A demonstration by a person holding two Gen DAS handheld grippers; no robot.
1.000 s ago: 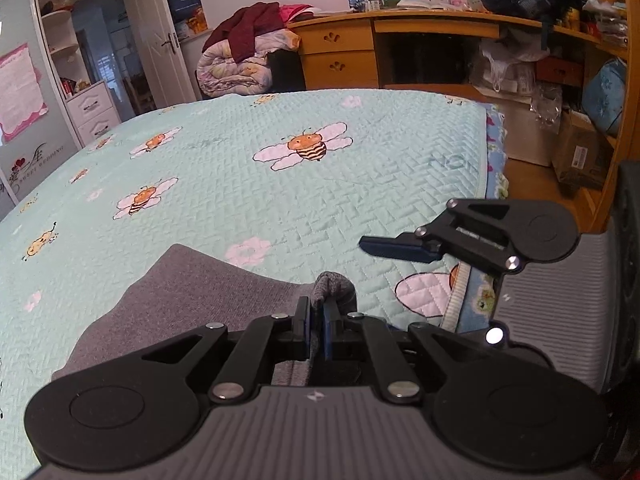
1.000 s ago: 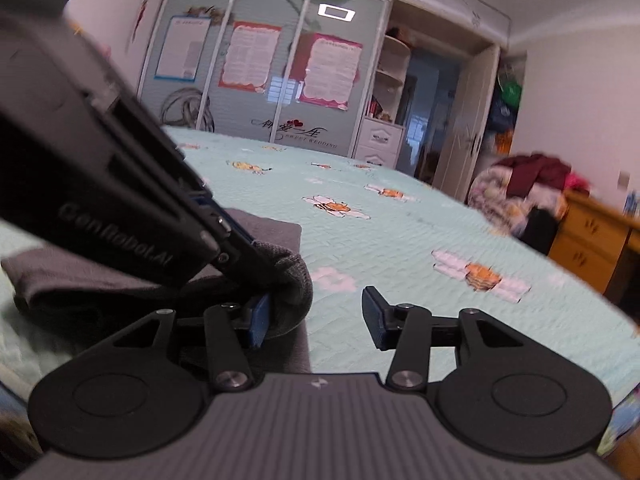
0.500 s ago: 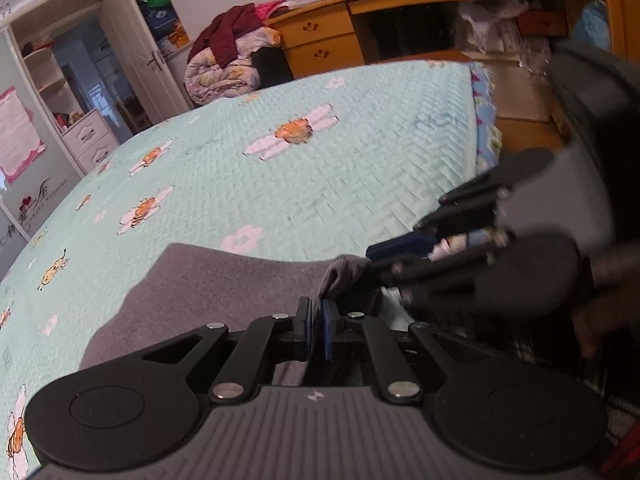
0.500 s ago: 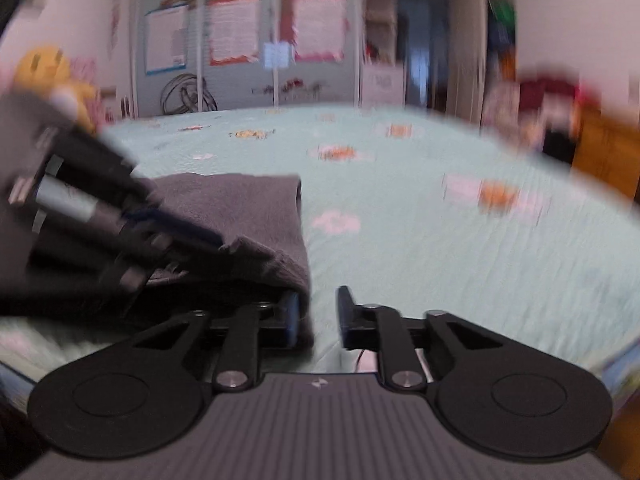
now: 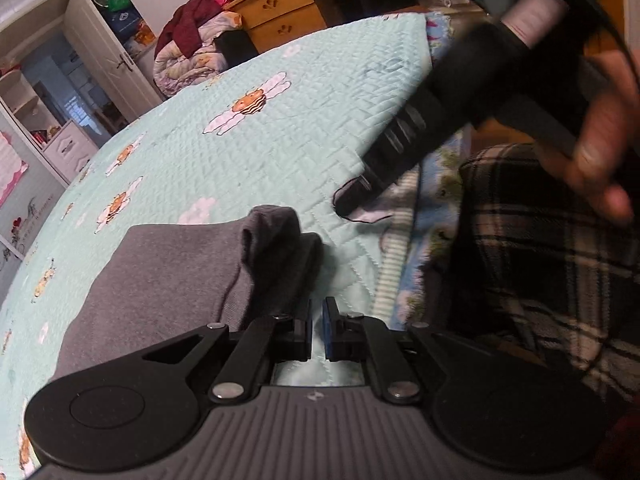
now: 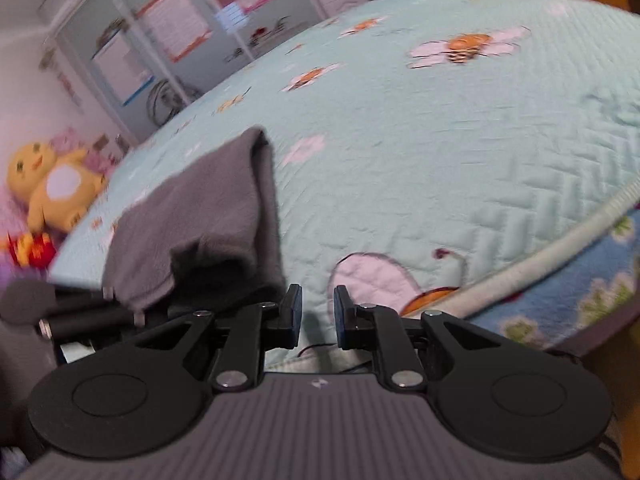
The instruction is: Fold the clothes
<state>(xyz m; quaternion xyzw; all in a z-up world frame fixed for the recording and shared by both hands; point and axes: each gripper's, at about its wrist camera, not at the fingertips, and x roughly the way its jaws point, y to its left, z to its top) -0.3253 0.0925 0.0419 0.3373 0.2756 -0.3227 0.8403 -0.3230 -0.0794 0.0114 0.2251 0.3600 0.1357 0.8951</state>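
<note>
A folded grey garment (image 5: 168,272) (image 6: 208,216) lies on the teal bee-print bedspread (image 5: 280,152) (image 6: 440,140) near the bed's front edge. My left gripper (image 5: 318,328) is shut just right of the garment's bunched corner; only bedspread shows in the thin slit between its pads. My right gripper (image 6: 316,312) hovers over the bedspread right of the garment. Its jaws are opening and hold nothing between them. In the left wrist view the right gripper (image 5: 352,200) appears blurred, its tip down on the bedspread beyond the garment's corner.
The bed's piped edge (image 6: 560,248) runs close by on the right. A person's hand (image 5: 600,152) and plaid clothing (image 5: 540,260) fill the right side. A wooden desk (image 5: 280,8) and a bedding pile (image 5: 192,48) stand beyond the bed. A yellow plush toy (image 6: 52,184) sits left.
The garment's corner, pinched in my left gripper before, now lies beside its left finger. My right gripper narrowed its jaws, rolled, and swung off the garment toward the bed's edge.
</note>
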